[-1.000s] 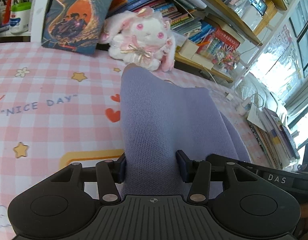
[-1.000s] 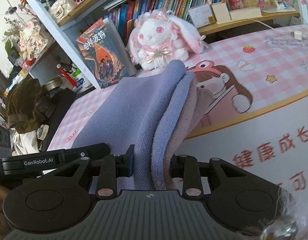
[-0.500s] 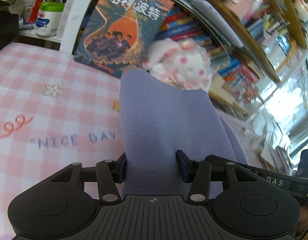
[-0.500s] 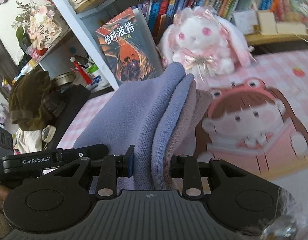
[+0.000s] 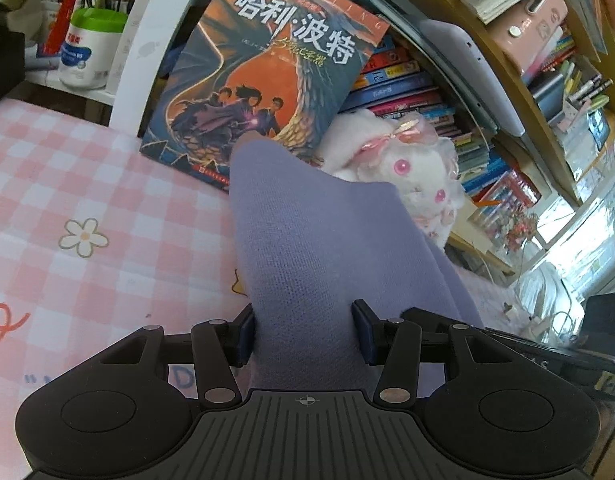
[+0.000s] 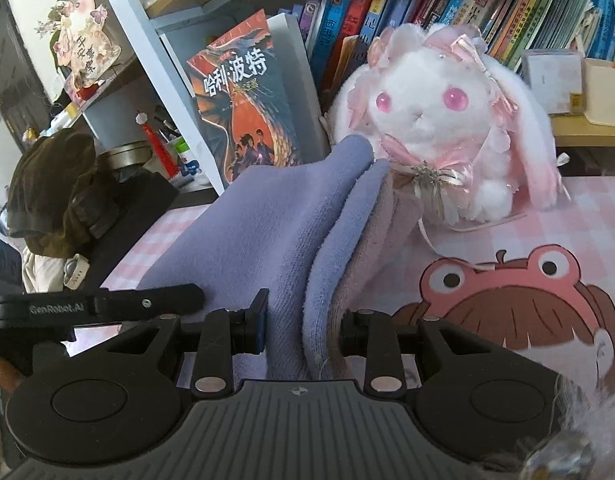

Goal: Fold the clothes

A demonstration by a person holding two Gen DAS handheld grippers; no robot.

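Bright daylight floods in from the blown-out window (image 5: 587, 236) at the left view's right edge. Fisheye bends the bookshelf (image 6: 447, 20) hard. Shadows soft; the right view's lower-right corner is smeared, perhaps fluff on the lens.

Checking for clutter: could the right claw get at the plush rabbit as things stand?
Probably not: the right claw is shut on the purple cloth, whose folds rise between it and the rabbit.

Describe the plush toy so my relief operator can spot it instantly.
Look along the bookshelf at the back of the pink checked table. The plush toy sits on the table against the row of books, right of the big leaning book. It alone is fluffy white, with pink eyes and ribbon bows.
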